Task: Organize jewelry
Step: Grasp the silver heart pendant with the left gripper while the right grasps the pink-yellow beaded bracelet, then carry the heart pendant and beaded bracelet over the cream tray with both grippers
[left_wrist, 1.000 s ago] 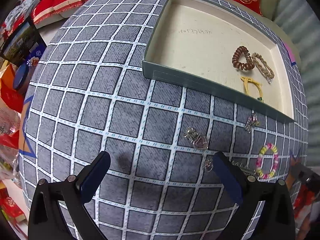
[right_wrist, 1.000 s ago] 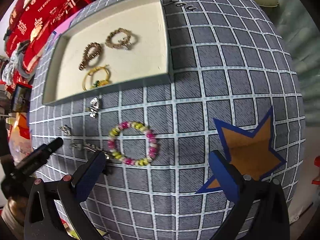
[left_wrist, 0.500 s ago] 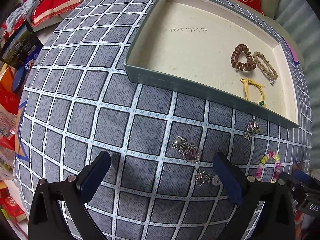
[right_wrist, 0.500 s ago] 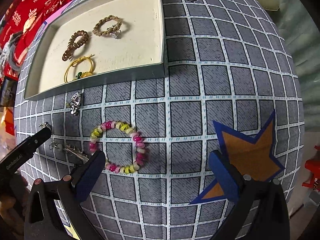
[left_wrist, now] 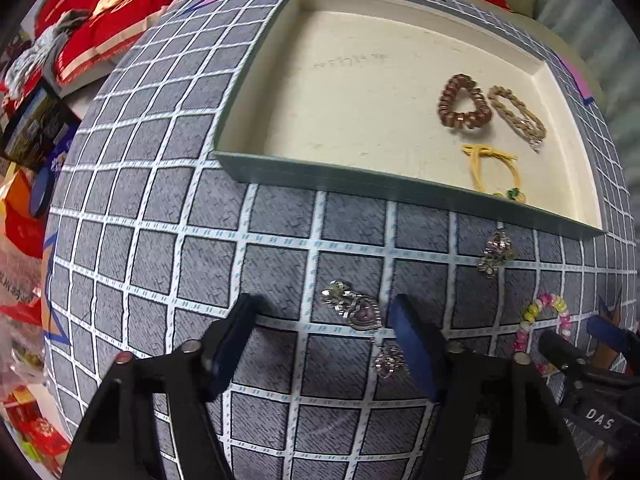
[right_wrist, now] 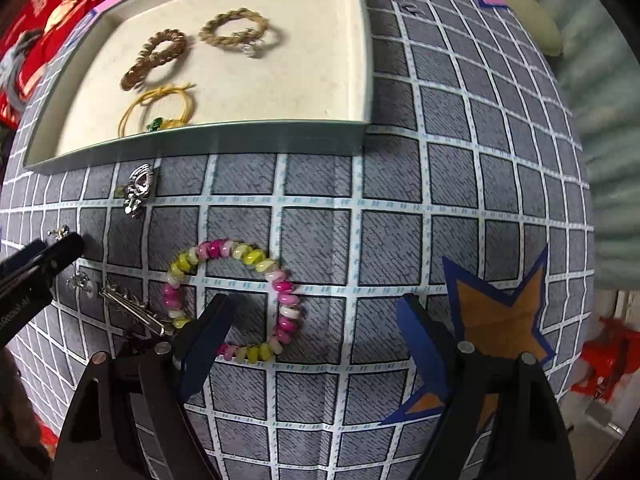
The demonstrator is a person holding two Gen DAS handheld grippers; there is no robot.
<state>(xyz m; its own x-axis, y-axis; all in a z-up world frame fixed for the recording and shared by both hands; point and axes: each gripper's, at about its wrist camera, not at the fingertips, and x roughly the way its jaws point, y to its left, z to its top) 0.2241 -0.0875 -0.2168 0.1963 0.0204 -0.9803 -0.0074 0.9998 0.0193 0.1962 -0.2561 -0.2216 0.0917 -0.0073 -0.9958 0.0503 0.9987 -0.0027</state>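
Note:
A shallow cream tray (left_wrist: 304, 168) (right_wrist: 280, 136) holds a brown coil hair tie (left_wrist: 464, 102), a braided tan bracelet (left_wrist: 518, 114) and a yellow cord bracelet (left_wrist: 494, 172). On the grey checked cloth lie a silver heart pendant (left_wrist: 356, 308), a small silver charm (left_wrist: 390, 360), a silver clip (left_wrist: 494, 252) (right_wrist: 138, 188) and a pink-yellow bead bracelet (right_wrist: 232, 300) (left_wrist: 544, 320). My left gripper (left_wrist: 320, 336) is open, its fingers either side of the heart pendant. My right gripper (right_wrist: 312, 332) is open, low over the bead bracelet, left finger inside its ring.
A silver hair pin (right_wrist: 132, 308) lies left of the bead bracelet. An orange star patch (right_wrist: 504, 320) is on the cloth at right. Red cushions (left_wrist: 100, 20) and packets crowd the table's left edge.
Both grippers have moved forward and down toward the cloth. The left gripper's jaws have narrowed around the heart pendant. The right gripper has closed in on the bead bracelet.

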